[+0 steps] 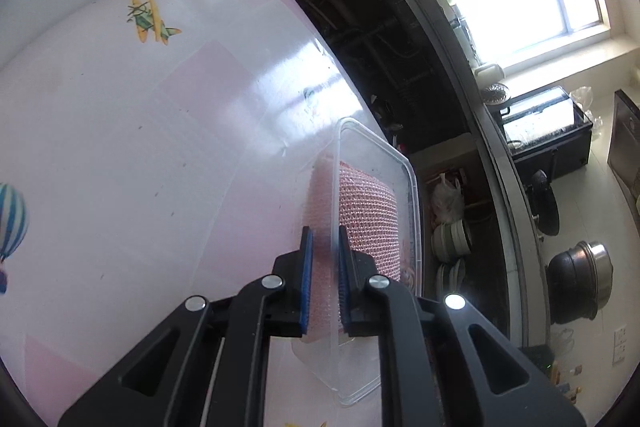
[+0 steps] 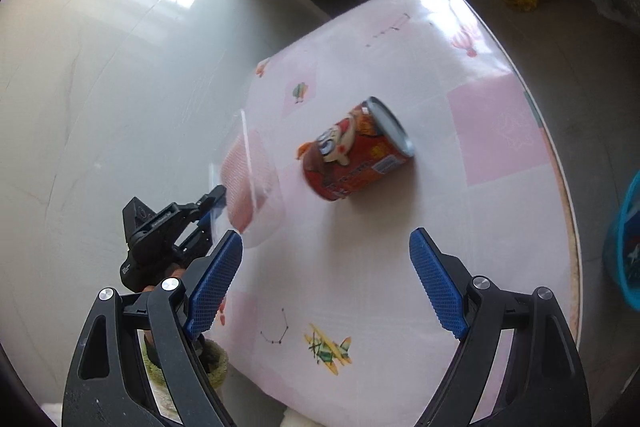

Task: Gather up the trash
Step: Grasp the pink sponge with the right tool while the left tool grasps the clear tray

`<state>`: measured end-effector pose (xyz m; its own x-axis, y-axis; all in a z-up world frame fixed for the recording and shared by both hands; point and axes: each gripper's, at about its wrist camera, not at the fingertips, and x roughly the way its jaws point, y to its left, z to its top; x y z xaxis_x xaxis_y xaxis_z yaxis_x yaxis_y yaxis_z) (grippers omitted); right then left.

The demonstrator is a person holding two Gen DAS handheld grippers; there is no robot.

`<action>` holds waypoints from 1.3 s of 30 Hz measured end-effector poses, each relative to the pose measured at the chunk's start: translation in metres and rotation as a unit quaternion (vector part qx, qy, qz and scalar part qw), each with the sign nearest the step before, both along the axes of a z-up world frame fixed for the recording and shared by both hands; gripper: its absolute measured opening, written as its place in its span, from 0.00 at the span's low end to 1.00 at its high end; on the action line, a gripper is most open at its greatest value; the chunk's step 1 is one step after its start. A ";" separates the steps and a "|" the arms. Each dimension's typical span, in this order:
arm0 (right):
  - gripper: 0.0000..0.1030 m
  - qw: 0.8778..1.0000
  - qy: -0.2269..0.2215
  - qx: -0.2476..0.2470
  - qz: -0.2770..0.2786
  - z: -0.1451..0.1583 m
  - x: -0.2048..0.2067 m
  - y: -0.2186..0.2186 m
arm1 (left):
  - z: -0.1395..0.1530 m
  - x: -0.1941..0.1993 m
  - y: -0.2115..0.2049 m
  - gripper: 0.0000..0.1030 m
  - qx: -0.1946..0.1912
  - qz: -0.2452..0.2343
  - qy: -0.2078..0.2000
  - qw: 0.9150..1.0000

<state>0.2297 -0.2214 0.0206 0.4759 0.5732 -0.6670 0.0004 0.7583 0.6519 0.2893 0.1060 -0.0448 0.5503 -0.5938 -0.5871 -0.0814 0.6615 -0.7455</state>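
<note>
Clear plastic is what the left gripper [image 1: 324,275] is pinching now: the thin wall of a transparent food container [image 1: 376,187], which is sitting near the edge of the table [image 1: 160,147]. One blue pad is pressing on the outside of the wall and the other on the inside, so the jaws are nearly closed, with only the plastic between them. Inside the container a pink knitted cloth [image 1: 368,215] is lying; whether it is trash too, I cannot say. From the right wrist view the container [image 2: 250,179] is looking tilted, as if one side is coming off the tabletop, but the picture is blurred there and I am not sure.

Just beside it, further in on the pink and white tablecloth, a red can [image 2: 354,151] with a cartoon figure is lying on its side, touching nothing. The right gripper [image 2: 326,281] is hanging above the table in front of the can with its jaws standing wide apart and nothing between them.

At the far right, beyond the table's edge, part of a blue basket [image 2: 626,243] is showing on the floor; I am guessing this is where the trash is going, though I cannot see what is inside.

So, in my judgement, the task is only starting: the container is gripped but not carried off, the can is waiting untouched, and nothing is visibly put away yet.
</note>
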 end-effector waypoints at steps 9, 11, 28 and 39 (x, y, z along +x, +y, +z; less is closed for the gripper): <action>0.79 0.992 -0.007 -0.028 0.122 0.015 -0.055 0.084 | -0.025 -0.110 0.006 0.10 0.040 -0.013 0.032 0.999; 0.79 0.989 0.012 -0.041 0.138 0.003 -0.060 0.102 | -0.032 -0.124 0.007 0.10 0.047 -0.007 0.037 0.998; 0.82 0.954 0.037 -0.227 0.192 -0.047 -0.026 0.198 | -0.048 -0.159 0.036 0.19 -0.004 -0.011 0.043 0.999; 0.82 0.935 0.007 -0.272 0.227 -0.039 -0.029 0.227 | -0.052 -0.163 0.049 0.18 -0.035 0.001 0.037 0.999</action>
<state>0.2006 0.0059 -0.0181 0.2545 0.2886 -0.9230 -0.3968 0.9015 0.1725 0.1266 0.1550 -0.0971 0.5072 -0.6335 -0.5843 -0.1396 0.6086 -0.7811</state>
